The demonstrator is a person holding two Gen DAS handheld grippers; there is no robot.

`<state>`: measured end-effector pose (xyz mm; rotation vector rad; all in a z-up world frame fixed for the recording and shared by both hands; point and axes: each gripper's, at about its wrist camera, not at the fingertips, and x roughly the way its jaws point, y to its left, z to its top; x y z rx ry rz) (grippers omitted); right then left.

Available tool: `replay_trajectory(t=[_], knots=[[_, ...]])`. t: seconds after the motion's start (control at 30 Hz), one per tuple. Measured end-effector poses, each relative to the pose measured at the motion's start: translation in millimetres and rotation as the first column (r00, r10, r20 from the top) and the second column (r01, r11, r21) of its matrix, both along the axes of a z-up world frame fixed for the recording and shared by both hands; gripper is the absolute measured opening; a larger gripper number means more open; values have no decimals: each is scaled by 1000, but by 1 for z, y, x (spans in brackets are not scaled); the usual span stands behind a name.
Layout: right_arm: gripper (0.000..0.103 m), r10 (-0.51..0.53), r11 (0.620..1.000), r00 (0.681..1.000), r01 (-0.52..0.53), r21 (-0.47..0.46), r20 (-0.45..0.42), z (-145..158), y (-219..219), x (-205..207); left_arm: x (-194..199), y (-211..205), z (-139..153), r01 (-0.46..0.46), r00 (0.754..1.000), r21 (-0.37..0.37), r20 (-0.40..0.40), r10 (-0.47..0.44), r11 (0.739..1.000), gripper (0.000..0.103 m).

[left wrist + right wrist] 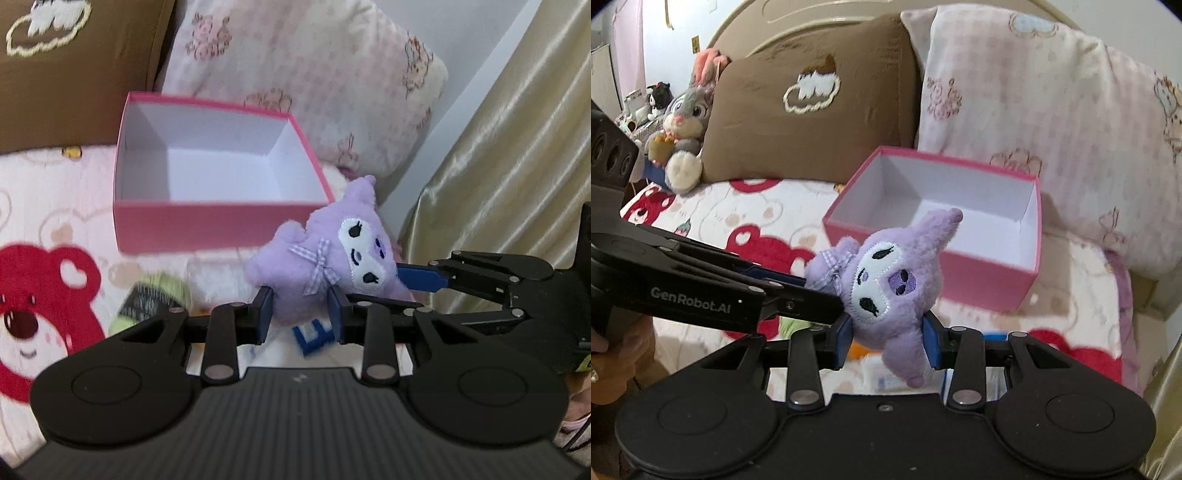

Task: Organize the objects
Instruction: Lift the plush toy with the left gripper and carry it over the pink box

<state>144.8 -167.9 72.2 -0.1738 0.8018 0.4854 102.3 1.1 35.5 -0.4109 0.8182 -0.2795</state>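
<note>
Left gripper [300,308] angled downward, jaws nearly closed, pinching purple plush toy [328,251] at lower body. Right gripper [888,341] likewise angled downward, jaws clamped on same toy's head from opposite side. Person's hand [613,354] at left gripper's handle.

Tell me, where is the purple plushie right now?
The purple plushie is off the bed, pinched between the left gripper and the right gripper, just in front of the open pink box.
</note>
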Motion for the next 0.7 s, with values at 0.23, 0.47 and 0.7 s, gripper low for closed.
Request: replay_trajectory(t=[0.23,0.47,0.7], knots=[[44,-20,1000,999,20,-10,42,19,-3,49,56,3,18,-47,999,-12,12,47,999,31],[43,-54,998,999,54,16,-9,7,-11,124,130,1,6,-75,997,36,-25,76,997,30],[43,-104,991,991,110,77,-84,-34,-18,200,206,3,-26,-96,992,79,-78,102,992,29]])
